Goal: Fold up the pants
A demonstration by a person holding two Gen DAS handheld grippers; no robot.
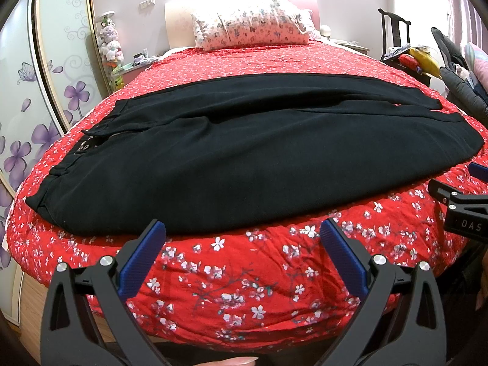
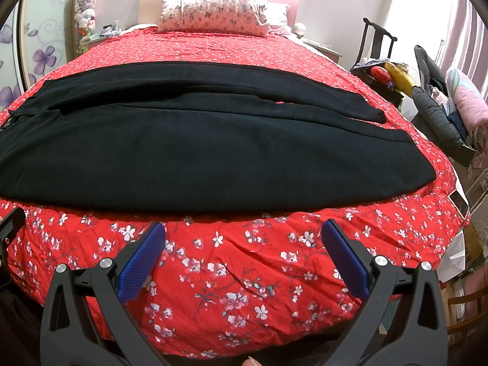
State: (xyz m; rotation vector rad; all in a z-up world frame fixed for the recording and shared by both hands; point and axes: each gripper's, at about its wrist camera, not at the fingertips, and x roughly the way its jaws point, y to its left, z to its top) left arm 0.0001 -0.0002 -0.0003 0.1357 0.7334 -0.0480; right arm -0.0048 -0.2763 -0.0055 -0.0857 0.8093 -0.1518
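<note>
Reading "DAS" on its side, the right gripper (image 1: pixel 454 183) hovers with jaws spread, like the left gripper (image 1: pixel 242 228); black pants (image 1: pixel 231 152) lie just ahead across the red floral bedspread (image 1: pixel 238 274), pillow (image 1: pixel 253 24) beyond, nothing between.

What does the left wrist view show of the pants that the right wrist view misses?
Only the left wrist view shows the black pants' waistband end with its zipper, plus the right gripper at the frame edge. Only the right wrist view shows a phone-like flat device on the bed's right edge. Both show the black pants spread across the red floral bedspread and a floral pillow.
</note>
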